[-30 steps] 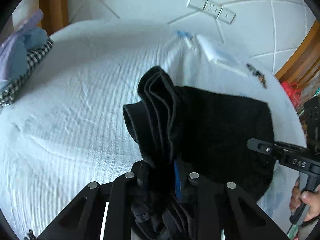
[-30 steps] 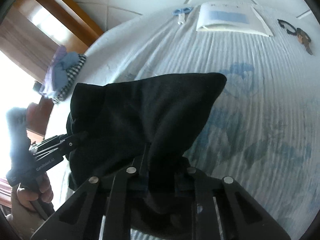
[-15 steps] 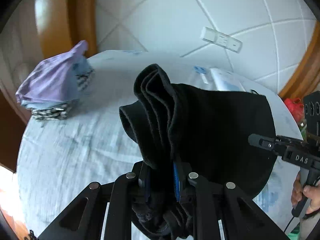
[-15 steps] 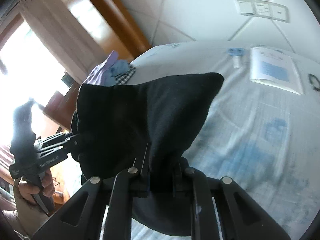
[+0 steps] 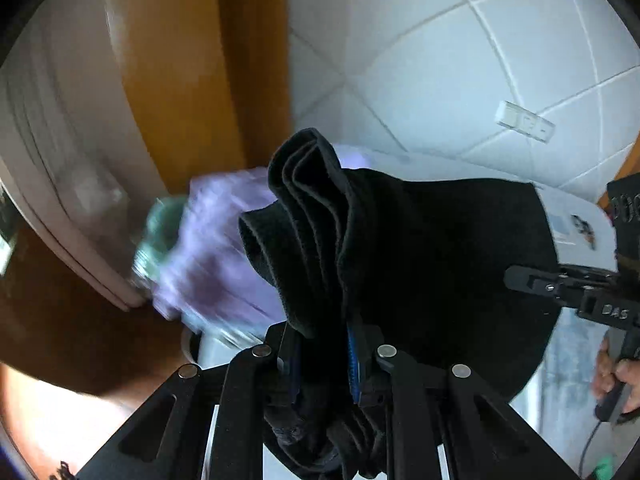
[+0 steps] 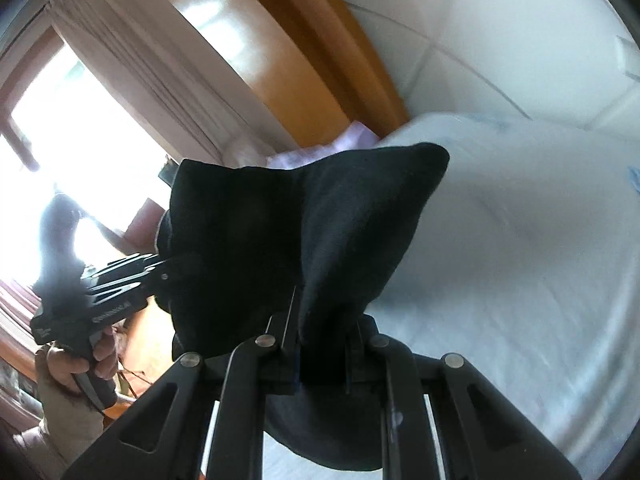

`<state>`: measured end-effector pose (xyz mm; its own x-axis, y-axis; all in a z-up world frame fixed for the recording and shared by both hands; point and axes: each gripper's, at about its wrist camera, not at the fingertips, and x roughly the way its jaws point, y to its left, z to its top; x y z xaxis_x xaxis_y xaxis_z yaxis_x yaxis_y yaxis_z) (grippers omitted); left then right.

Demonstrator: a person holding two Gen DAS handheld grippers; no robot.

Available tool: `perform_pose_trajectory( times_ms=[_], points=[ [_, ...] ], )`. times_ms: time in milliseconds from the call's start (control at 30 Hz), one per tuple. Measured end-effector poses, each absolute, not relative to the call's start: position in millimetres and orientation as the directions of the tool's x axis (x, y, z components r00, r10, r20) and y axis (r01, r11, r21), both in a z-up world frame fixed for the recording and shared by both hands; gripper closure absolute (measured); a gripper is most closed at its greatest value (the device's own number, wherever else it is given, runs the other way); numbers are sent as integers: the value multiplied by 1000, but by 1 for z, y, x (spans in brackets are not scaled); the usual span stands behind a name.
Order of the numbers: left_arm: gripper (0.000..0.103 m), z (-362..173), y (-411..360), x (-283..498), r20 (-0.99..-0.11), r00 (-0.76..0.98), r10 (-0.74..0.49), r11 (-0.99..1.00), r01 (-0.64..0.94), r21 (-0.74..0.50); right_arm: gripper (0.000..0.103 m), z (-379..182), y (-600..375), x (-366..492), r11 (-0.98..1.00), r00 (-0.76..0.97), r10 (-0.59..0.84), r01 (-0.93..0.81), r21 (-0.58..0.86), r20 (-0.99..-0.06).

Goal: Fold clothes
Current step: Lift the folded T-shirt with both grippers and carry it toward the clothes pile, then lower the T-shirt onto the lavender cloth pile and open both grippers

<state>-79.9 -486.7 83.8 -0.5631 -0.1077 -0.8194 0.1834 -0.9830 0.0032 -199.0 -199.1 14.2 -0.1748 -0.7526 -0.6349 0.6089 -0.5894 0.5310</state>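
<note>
We hold the black garment [image 5: 432, 264] off the bed [image 6: 520, 260], bunched into several layers: our left tongs [image 5: 324, 344] clamp one gathered end, our right tongs [image 6: 320, 344] clamp the other. It looks folded already, so what seems left is laying it down, perhaps on the lilac pile [image 5: 216, 248] of folded clothes beyond it.

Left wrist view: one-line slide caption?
Left gripper and right gripper clamp a folded black garment aloft, blurred lilac clothes pile behind.
</note>
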Motion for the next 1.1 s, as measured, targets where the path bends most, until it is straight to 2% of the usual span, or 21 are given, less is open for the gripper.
perform_pose_trajectory(
  times_ms=[100,200,267,300,333,367,433,500,567,700,767,867,1100],
  points=[
    [84,89,-537,-113,-825,-553,-116,-983,183,15,89,29,-249,-224,-581,-180,-761,615,533,-623],
    [79,72,-573,-150,-834,-538,-124,-984,177,32,89,33,-284,-249,-602,-205,-748,611,514,-631],
    [66,52,-590,-173,-841,-516,-159,-981,178,76,87,24,-297,-261,-633,-220,-721,595,495,-657],
    [52,40,-595,-184,-845,-498,-196,-976,186,116,83,18,-299,-263,-646,-222,-707,589,486,-671],
    [35,27,-600,-193,-851,-475,-225,-970,193,148,72,12,-302,-265,-658,-223,-694,584,476,-685],
    [28,15,-602,-199,-857,-454,-244,-965,202,168,59,6,-304,-267,-670,-225,-680,578,466,-698],
    [21,-5,-604,-206,-864,-428,-265,-958,218,186,42,-7,-309,-272,-693,-227,-651,566,446,-724],
    [16,-18,-607,-209,-864,-426,-268,-955,233,182,34,-19,-315,-276,-716,-229,-622,555,424,-749],
    [16,-18,-609,-208,-858,-438,-268,-955,241,175,23,-31,-320,-281,-737,-231,-591,543,402,-773],
    [16,3,-595,-183,-825,-491,-280,-952,251,174,18,-54,-329,-289,-776,-234,-531,521,356,-814],
    [16,22,-584,-162,-798,-541,-266,-955,261,141,0,-38,-315,-275,-774,-269,-544,527,351,-795],
    [16,43,-567,-132,-784,-585,-204,-961,272,48,0,-14,-294,-254,-771,-319,-561,537,342,-764],
    [16,51,-507,-79,-743,-637,-204,-955,298,7,0,-7,-263,-200,-797,-387,-531,531,289,-754]
  ],
)
